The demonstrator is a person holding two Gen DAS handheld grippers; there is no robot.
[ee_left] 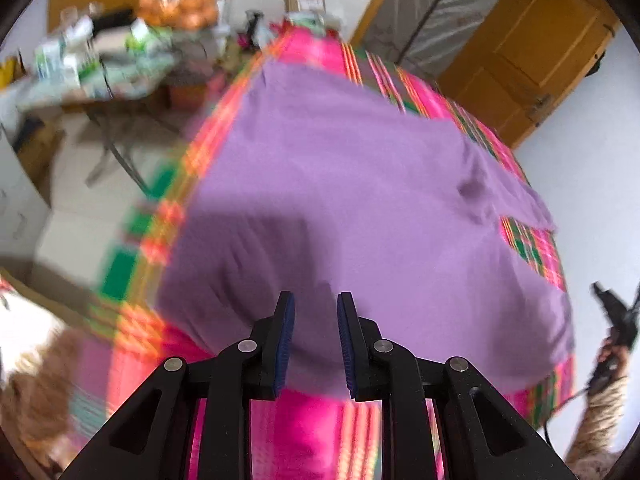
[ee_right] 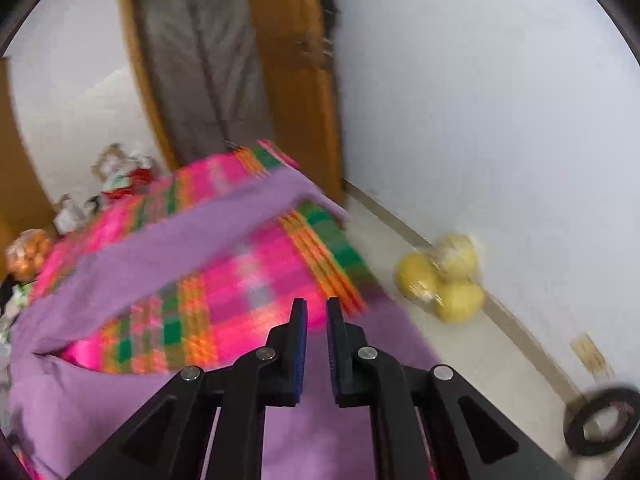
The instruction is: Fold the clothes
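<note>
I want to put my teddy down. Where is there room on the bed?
The bare plaid blanket between the purple garment's sleeve and body is free. So is the pink strip along the near edge. The side table is crowded with bags and boxes.

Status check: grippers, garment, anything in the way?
Left gripper open, empty. Right gripper slightly open, nothing between pads. Purple garment spread on plaid blanket, sleeve stretched out. Nothing lying on the garment.

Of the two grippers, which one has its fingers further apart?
The left gripper: a wide gap shows between its blue-padded fingers. The right gripper shows only a narrow slit. Neither holds anything.
</note>
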